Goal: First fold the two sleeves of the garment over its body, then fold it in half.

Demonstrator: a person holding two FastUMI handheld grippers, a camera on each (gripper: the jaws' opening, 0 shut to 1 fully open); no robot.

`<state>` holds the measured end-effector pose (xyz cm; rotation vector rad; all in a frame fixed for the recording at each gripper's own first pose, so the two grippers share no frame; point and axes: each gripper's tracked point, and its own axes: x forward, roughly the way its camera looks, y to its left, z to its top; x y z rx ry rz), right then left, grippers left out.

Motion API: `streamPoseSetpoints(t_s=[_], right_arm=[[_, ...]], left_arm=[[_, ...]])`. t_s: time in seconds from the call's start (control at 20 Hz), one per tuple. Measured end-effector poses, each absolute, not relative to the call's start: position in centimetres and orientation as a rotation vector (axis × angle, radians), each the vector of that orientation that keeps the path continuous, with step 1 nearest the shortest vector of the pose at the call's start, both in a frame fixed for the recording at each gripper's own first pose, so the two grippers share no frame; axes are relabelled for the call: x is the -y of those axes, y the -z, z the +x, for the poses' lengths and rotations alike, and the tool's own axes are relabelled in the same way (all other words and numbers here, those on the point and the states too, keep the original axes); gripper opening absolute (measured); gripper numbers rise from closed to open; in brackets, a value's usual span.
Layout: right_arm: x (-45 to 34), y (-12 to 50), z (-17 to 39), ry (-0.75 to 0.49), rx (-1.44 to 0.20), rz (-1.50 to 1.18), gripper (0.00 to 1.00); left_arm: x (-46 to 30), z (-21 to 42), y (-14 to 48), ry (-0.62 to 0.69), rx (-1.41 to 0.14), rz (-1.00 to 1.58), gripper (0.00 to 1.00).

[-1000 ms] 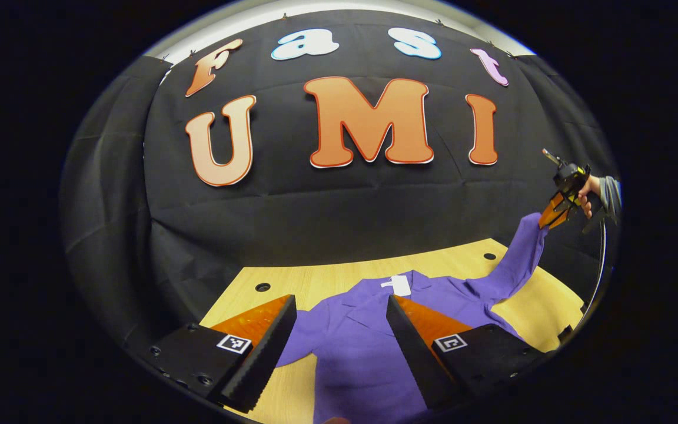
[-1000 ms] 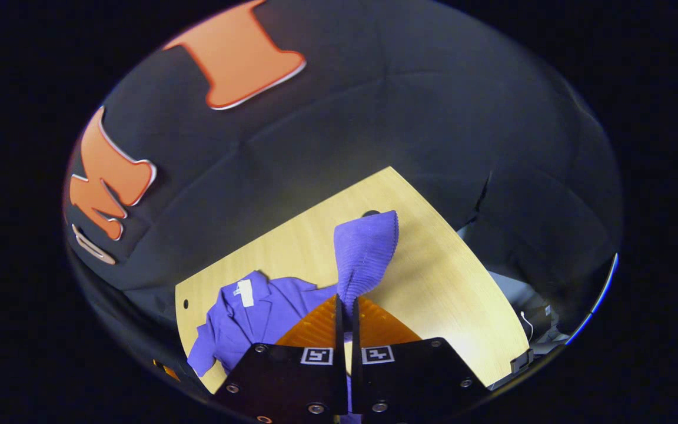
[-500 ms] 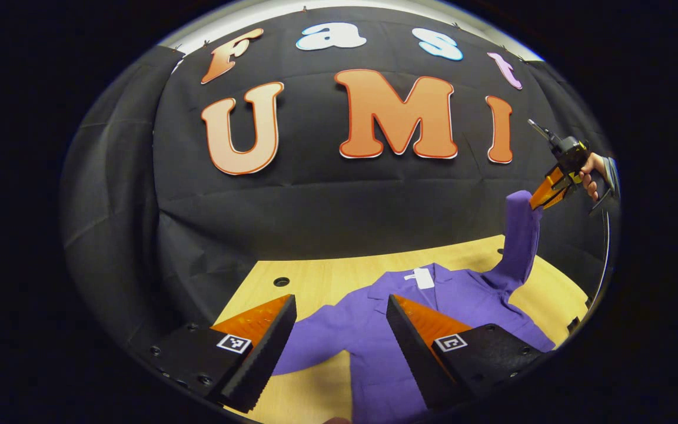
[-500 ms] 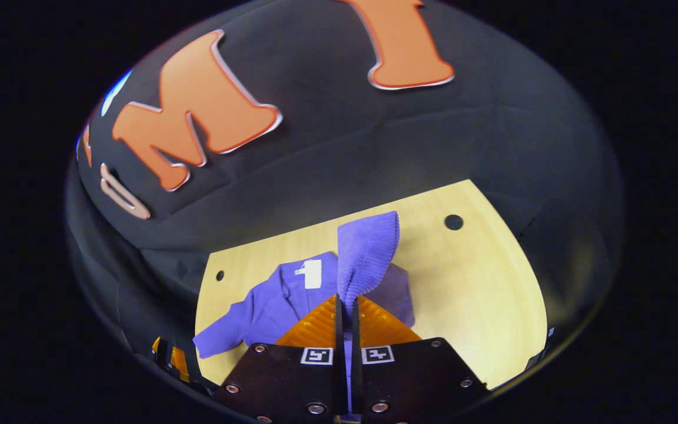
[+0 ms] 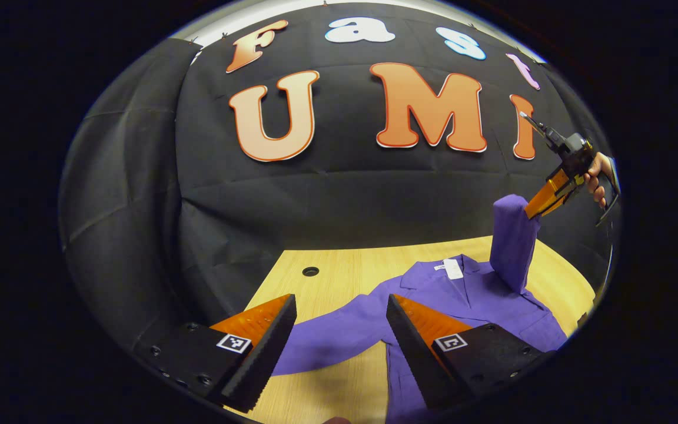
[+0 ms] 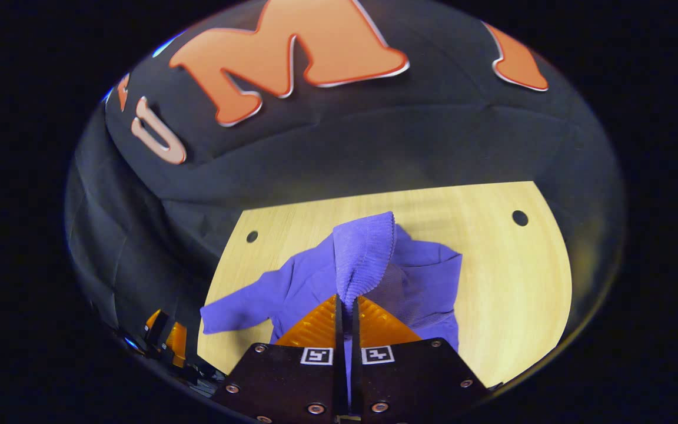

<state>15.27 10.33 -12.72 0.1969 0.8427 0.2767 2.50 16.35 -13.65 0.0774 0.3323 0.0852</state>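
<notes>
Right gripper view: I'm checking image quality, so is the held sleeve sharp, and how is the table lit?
Right gripper view: sleeve sharp, its ribbing legible; table brightly and evenly lit, bowed by the fisheye. Left gripper view: table dimmer, with a soft shadow near the gripper's fingers.

Dim booth, bright tabletop (image 5: 339,277), strong fisheye bending, sharp focus

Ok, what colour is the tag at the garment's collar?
White, on the purple garment; the tag shows best in the left gripper view.
</notes>
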Motion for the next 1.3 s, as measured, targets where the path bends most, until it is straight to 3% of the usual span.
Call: streamPoseSetpoints(t_s=[0.35,0.55,0.6,0.65,0.7,0.75,0.8,0.9,0.95,1.0,1.1,1.3], right_arm=[[-17.6,18.5,14.6,-0.37,-0.926,0.105,0.04],[-20.8,19.6,13.8,-0.436,-0.931,0.131,0.15],[-21.1,19.2,13.6,-0.449,-0.924,0.146,0.23],[-21.2,18.9,13.6,-0.459,-0.915,0.158,0.4],[-20.8,18.4,13.7,-0.457,-0.899,0.166,0.49],[-20.4,17.8,13.9,-0.455,-0.877,0.176,0.44],[-20.2,17.2,14.2,-0.455,-0.848,0.194,0.53],[-18.7,15.5,14.7,-0.439,-0.785,0.23,0.59],[-17.6,14.6,15.0,-0.421,-0.749,0.236,0.75],[-16.1,13.8,15.4,-0.395,-0.709,0.235,0.85],[-13.5,12.3,15.9,-0.34,-0.63,0.217,0.94],[-8.6,10.0,15.7,-0.247,-0.498,0.166,0.96]], left_arm=[[-19.9,0.9,15.6,-0.158,-0.38,0.08,0.97],[-21.6,0.3,17.2,-0.199,-0.418,0.068,0.97],[-22.1,0.1,17.5,-0.21,-0.428,0.062,0.97],[-22.4,0.0,17.8,-0.219,-0.437,0.058,0.97],[-22.9,-0.1,18.0,-0.23,-0.443,0.055,0.97],[-23.6,-0.1,18.2,-0.243,-0.453,0.046,0.97],[-24.2,-0.2,18.7,-0.256,-0.464,0.033,0.97],[-26.3,-0.2,19.4,-0.295,-0.498,0.009,0.97],[-27.5,-0.2,20.0,-0.319,-0.535,-0.007,0.97],[-28.6,-0.3,20.7,-0.339,-0.579,-0.032,0.97],[-30.7,-0.5,22.6,-0.376,-0.675,-0.108,0.97],[-33.5,-1.3,26.5,-0.411,-0.857,-0.22,0.98]])
